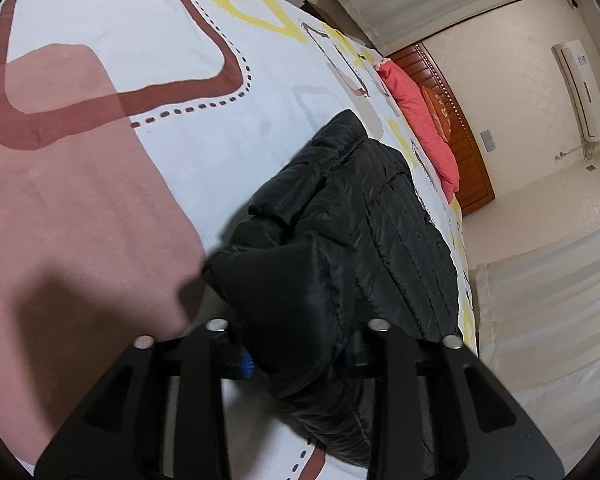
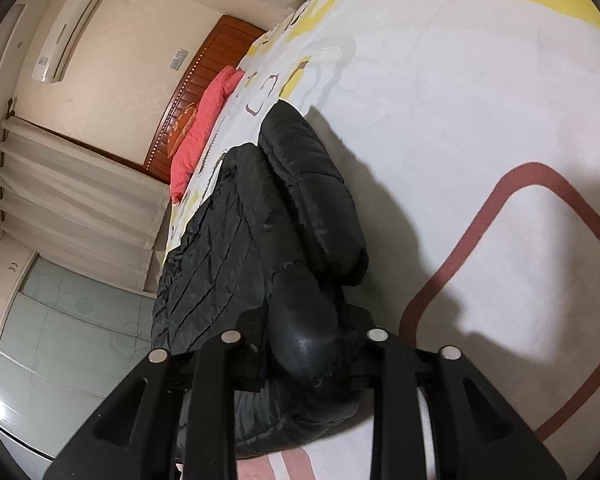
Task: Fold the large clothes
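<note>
On the bed (image 1: 204,152), over a white cover printed with brown, yellow and pink shapes, lies a black quilted jacket (image 1: 364,216), bunched and partly doubled over itself. From the left wrist view it stretches from the near edge of the bed away toward the far headboard (image 1: 456,120), close to the bed's right side. The left hand-held gripper (image 1: 296,360) is clamped on a puffy fold of the jacket at its near end; the fabric fills the gap between the fingers, and a blue pad (image 1: 247,364) shows against it on the left.

From the right wrist view the jacket (image 2: 260,232) runs along the bed's left edge, a padded sleeve resting on top of its body. The right hand-held gripper (image 2: 300,360) is likewise closed on a thick roll of the jacket at the near end.

Far off, a coral-red pillow (image 2: 204,128) leans against the wooden headboard, pale curtains (image 2: 72,188) hang at the left, and an air conditioner (image 2: 66,36) sits on the wall.
</note>
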{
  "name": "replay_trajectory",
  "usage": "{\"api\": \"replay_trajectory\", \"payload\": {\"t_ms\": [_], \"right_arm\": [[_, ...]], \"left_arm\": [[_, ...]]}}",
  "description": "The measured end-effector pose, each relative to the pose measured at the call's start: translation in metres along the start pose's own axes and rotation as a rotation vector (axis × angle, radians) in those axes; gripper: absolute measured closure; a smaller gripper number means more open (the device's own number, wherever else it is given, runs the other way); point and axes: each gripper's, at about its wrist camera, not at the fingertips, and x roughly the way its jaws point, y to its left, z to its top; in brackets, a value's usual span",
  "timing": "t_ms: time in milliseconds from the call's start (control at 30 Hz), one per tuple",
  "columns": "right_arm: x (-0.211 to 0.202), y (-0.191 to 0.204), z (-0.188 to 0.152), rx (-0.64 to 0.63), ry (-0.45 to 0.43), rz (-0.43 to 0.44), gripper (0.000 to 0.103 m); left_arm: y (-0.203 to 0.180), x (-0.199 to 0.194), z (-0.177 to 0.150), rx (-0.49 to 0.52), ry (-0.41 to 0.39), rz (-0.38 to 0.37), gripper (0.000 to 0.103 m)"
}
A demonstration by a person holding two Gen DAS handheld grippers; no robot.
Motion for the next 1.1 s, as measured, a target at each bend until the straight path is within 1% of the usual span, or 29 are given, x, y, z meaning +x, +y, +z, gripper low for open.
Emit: {"api": "replay_trajectory", "payload": {"t_ms": [33,67,100,133,167,200,300,367,467,533,633,700,733,800,833,900,933,967,1000,1100], "right_arm": [[-0.002,-0.002,0.0,0.011,-0.002,0.004,0.069],[-0.003,-0.004,0.0,0.024,-0.007,0.007,0.065],[-0.007,-0.008,-0.001,0.031,-0.014,0.006,0.064],[-0.008,-0.01,-0.001,0.035,-0.021,0.004,0.061],[-0.009,-0.012,0.0,0.037,-0.028,0.003,0.06],[-0.009,-0.014,0.0,0.037,-0.027,0.002,0.06],[-0.011,-0.021,-0.001,0.055,-0.008,0.007,0.06],[-0.016,-0.023,-0.001,0.047,-0.004,-0.001,0.058],[-0.03,-0.025,0.0,0.038,-0.023,-0.025,0.052],[-0.042,-0.029,0.0,0.036,-0.031,-0.042,0.05],[-0.056,-0.035,0.002,0.02,-0.032,-0.071,0.05],[-0.064,-0.034,0.003,-0.023,-0.035,-0.121,0.05],[-0.067,-0.032,0.003,-0.048,-0.039,-0.145,0.05],[-0.072,-0.022,0.004,-0.135,-0.066,-0.255,0.05],[-0.073,-0.019,0.004,-0.169,-0.071,-0.287,0.051],[-0.072,-0.007,0.004,-0.25,-0.08,-0.354,0.056],[-0.073,-0.005,0.004,-0.271,-0.08,-0.363,0.063],[-0.071,0.0,0.003,-0.296,-0.073,-0.369,0.067],[-0.069,0.003,0.001,-0.314,-0.065,-0.369,0.068],[-0.063,0.019,-0.01,-0.376,-0.044,-0.359,0.071]], "left_arm": [[-0.001,-0.001,0.001,0.003,-0.01,0.014,0.062],[-0.002,-0.002,0.001,0.008,-0.016,0.016,0.058],[-0.004,-0.003,0.002,0.012,-0.02,0.024,0.051],[-0.003,-0.004,0.002,0.008,-0.027,0.033,0.048],[0.002,-0.008,0.001,0.0,-0.032,0.035,0.045],[0.005,-0.007,0.003,-0.018,-0.032,0.026,0.045],[0.019,-0.002,0.006,-0.056,0.015,0.018,0.047],[0.021,-0.004,0.006,-0.06,0.021,0.011,0.046],[0.02,-0.013,0.007,-0.045,0.008,0.027,0.046],[0.023,-0.021,0.009,-0.049,0.006,0.04,0.044],[0.028,-0.031,0.012,-0.048,0.023,0.063,0.041],[0.029,-0.037,0.013,-0.01,0.029,0.095,0.041],[0.026,-0.041,0.014,0.035,0.027,0.129,0.041],[0.02,-0.047,0.013,0.113,0.011,0.189,0.041],[0.015,-0.051,0.012,0.177,-0.012,0.238,0.042],[0.003,-0.056,0.008,0.316,-0.052,0.32,0.05],[-0.002,-0.058,0.006,0.363,-0.063,0.347,0.052],[-0.008,-0.058,0.003,0.42,-0.074,0.374,0.057],[-0.017,-0.058,-0.003,0.483,-0.087,0.393,0.06],[-0.033,-0.054,-0.013,0.563,-0.085,0.398,0.061]]}}
